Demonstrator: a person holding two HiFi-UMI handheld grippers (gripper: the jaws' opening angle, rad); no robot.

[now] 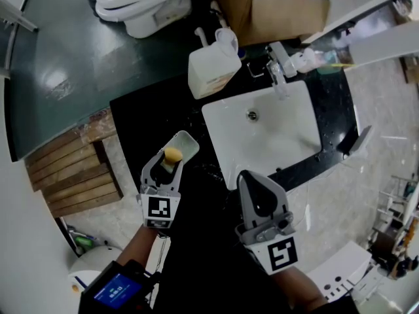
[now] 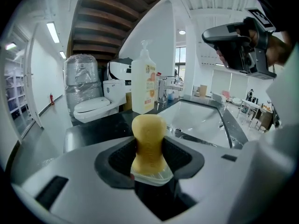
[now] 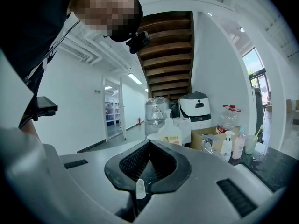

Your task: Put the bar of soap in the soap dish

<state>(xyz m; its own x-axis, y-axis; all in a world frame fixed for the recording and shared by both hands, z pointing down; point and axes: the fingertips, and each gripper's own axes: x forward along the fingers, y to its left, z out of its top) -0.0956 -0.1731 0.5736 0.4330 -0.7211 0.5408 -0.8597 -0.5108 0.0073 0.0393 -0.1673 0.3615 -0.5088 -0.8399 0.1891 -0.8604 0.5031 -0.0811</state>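
- The left gripper (image 1: pixel 167 159) is clenched on the yellow bar of soap (image 1: pixel 173 154) at the near end of the soap dish (image 1: pixel 190 139) on the black tabletop (image 1: pixel 196 241).
- The right gripper (image 1: pixel 254 183) is closed and empty, off to the side.
- This looks like the placing step. Next, lower the soap into the dish and release it.

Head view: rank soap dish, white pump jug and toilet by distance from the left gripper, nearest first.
1. Pale rectangular soap dish, just ahead of the left gripper.
2. White plastic pump jug, farther back, middle.
3. White ceramic toilet, farthest, top left.
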